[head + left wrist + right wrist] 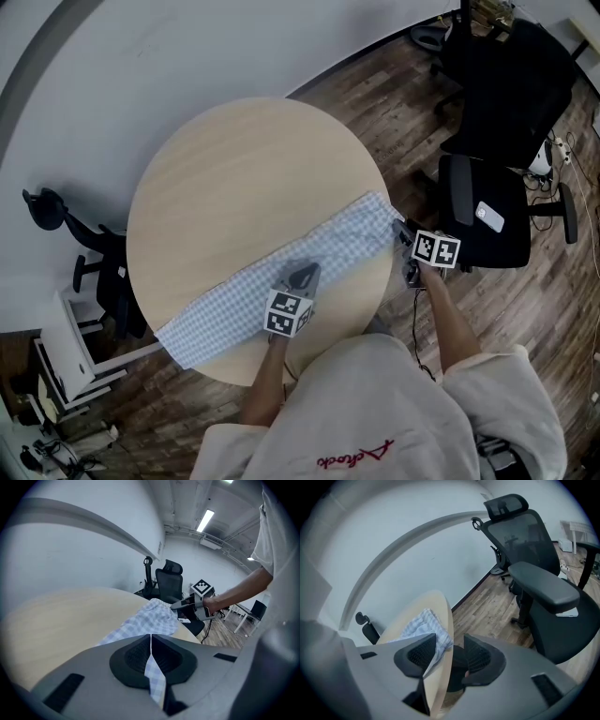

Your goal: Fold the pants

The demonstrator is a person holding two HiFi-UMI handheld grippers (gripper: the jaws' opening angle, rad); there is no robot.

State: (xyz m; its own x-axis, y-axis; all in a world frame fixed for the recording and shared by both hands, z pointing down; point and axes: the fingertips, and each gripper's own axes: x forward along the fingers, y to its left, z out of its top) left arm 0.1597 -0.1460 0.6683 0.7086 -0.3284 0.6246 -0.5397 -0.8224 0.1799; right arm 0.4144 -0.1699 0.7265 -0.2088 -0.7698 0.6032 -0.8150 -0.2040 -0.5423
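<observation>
We found a round, pale wooden counter (225,169); checked pants (342,239) lay stretched flat along its near edge.

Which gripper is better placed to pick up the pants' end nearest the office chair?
Likely right. The right gripper, jaws apart, sits at the table edge beside that end of the pants; the left gripper is shut on them mid-length.

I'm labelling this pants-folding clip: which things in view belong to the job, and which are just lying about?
Job: checked pants, round wooden table, left gripper clamping them, right gripper open.
Lying about: black office chair, white phone on its seat, white shelf unit.
</observation>
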